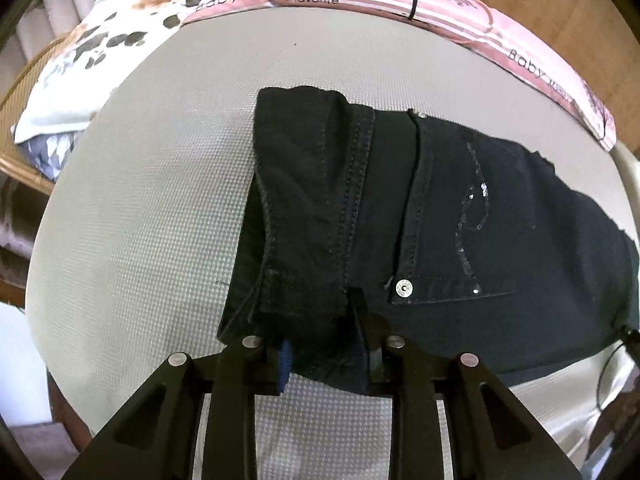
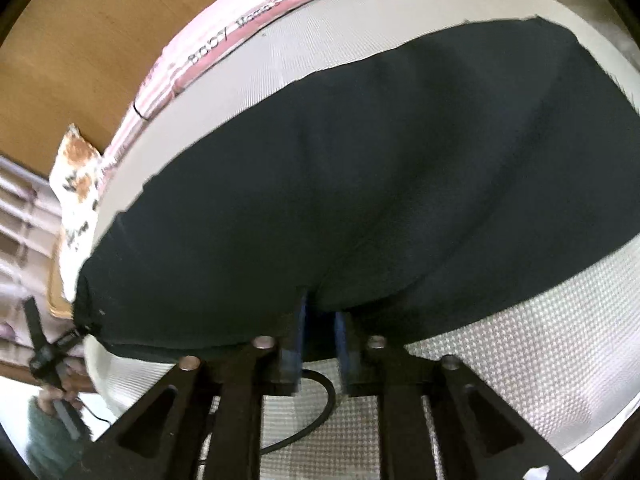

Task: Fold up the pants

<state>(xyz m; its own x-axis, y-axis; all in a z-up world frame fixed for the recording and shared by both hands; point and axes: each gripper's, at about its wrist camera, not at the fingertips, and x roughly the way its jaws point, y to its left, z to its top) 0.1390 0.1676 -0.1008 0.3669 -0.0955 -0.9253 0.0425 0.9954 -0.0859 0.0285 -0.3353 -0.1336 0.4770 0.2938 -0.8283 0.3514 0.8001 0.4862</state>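
Bedroom setting: grey-white textured mattress, pink striped "Baby Mama's favorite" sheet along its far edge, floral pillow beyond-left of the left jaws, wooden headboard behind.

Item 1, left gripper: jaws closed on the near edge of the black jeans, a bunched hem-and-seam layer caught between the blue-padded fingers. Directly ahead of the jaws a doubled leg section lies over the seat; ahead-right, the back pocket with 1 rivet.

Item 2, right gripper: jaws pinched on the near edge of the same jeans, plain dark cloth spreading ahead and to both sides over the mattress. A black cable runs below the jaws.

Step, as judged: mid-fold, both near edges held, garment already doubled at least once. The next move likely calls for lifting both pinches evenly and carrying them forward over the far edge, keeping layers aligned.
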